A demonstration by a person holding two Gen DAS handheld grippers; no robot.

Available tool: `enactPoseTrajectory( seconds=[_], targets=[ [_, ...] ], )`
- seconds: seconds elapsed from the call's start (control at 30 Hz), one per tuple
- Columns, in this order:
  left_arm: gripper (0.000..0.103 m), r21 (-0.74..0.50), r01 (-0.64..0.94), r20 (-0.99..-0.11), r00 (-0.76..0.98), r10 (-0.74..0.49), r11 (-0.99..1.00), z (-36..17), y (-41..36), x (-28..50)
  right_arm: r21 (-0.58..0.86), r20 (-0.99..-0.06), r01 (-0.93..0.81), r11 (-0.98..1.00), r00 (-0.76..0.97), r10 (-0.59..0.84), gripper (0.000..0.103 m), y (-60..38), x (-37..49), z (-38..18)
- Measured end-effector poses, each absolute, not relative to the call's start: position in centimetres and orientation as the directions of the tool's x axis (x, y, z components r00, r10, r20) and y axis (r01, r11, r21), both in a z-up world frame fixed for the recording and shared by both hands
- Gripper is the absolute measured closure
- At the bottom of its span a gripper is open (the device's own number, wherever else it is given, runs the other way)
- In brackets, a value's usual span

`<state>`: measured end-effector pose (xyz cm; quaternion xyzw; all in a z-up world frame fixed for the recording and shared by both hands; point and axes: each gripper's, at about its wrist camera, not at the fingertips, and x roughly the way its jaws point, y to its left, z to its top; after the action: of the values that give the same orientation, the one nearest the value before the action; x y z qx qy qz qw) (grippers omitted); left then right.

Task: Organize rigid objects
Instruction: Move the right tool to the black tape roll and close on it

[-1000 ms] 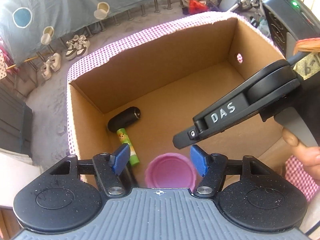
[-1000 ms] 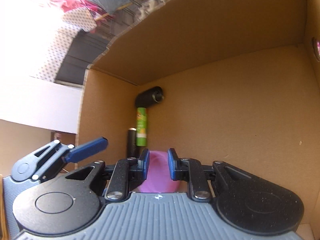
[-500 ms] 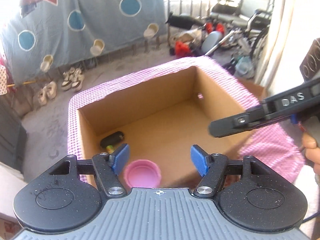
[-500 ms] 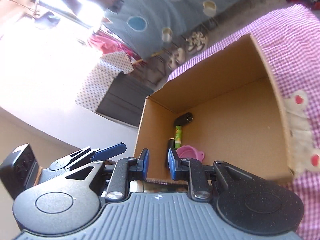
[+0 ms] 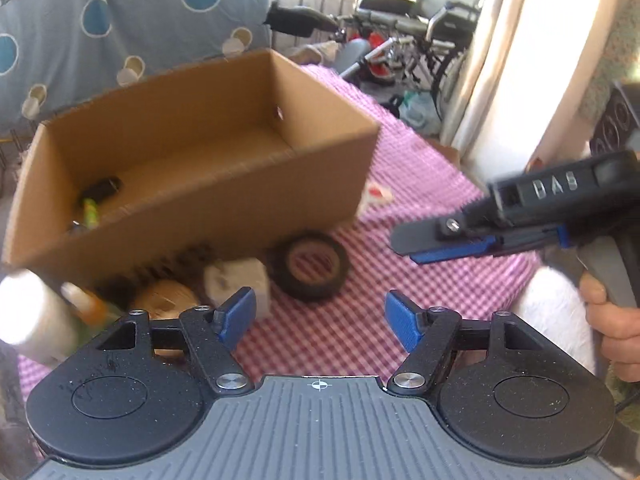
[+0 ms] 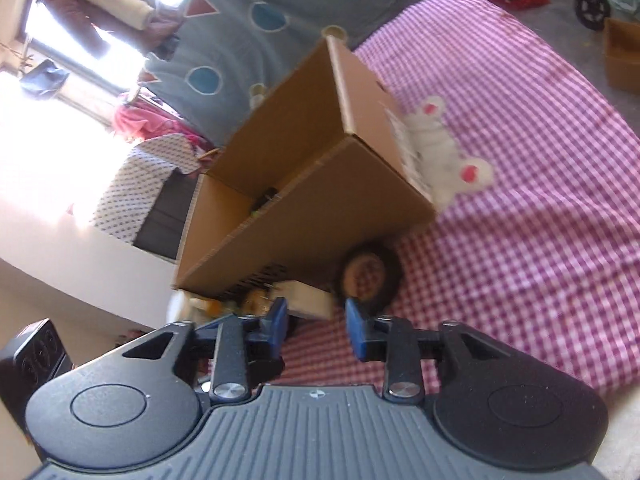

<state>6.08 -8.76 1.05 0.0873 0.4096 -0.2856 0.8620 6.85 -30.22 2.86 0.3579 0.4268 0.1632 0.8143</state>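
A cardboard box (image 5: 224, 196) stands on the pink checked cloth (image 5: 420, 184); it also shows in the right wrist view (image 6: 320, 208). Inside lie a black cylinder (image 5: 102, 189) and a green tube (image 5: 90, 212). In front of the box lie a black tape roll (image 5: 310, 266), a white block (image 5: 238, 280), a tan round thing (image 5: 166, 300) and a white bottle (image 5: 36, 316). My left gripper (image 5: 320, 320) is open and empty above the cloth, back from these. My right gripper (image 6: 316, 326) is open and empty; the tape roll (image 6: 370, 274) and white block (image 6: 306, 300) lie just beyond it.
A white plush toy with pink spots (image 6: 440, 152) lies against the box's right side. A blue dotted sheet (image 5: 120, 20) hangs behind. Wheelchairs and clutter (image 5: 420, 40) stand on the floor at the far right. A small cardboard box (image 6: 624, 56) sits on the floor.
Both grippers have pulled back out of the box and away from it. The pink cap is left inside, now out of sight. The right gripper's jaws have widened.
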Motion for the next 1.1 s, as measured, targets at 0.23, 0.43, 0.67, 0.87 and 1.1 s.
enactPoseTrajectory(
  seconds=[0.23, 0.43, 0.67, 0.87, 1.1],
  targets=[
    [0.034, 0.044, 0.577, -0.741, 0.567, -0.361, 0.815, -2.1, -12.5, 5.1, 0.64, -0.636, 0.041, 0.767, 0.588, 0.5, 0.056, -29.9, 7.7, 0.7],
    [0.036, 0.096, 0.548, -0.734, 0.603, -0.313, 0.831, -3.2, -14.1, 5.5, 0.589, -0.647, -0.016, 0.808, 0.59, 0.484, 0.056, -29.1, 9.8, 0.6],
    [0.038, 0.102, 0.514, -0.765, 0.587, -0.263, 0.852, -4.3, -14.6, 7.6, 0.542, -0.678, -0.065, 0.838, 0.556, 0.481, 0.057, -28.0, 12.6, -0.8],
    [0.038, 0.094, 0.499, -0.782, 0.573, -0.246, 0.862, -4.8, -15.1, 8.3, 0.521, -0.69, -0.088, 0.849, 0.542, 0.479, 0.074, -27.5, 14.1, -1.8],
    [0.036, 0.08, 0.504, -0.785, 0.564, -0.257, 0.86, -4.5, -15.1, 8.2, 0.535, -0.691, -0.078, 0.841, 0.533, 0.489, 0.08, -27.7, 13.2, -1.9]
  ],
)
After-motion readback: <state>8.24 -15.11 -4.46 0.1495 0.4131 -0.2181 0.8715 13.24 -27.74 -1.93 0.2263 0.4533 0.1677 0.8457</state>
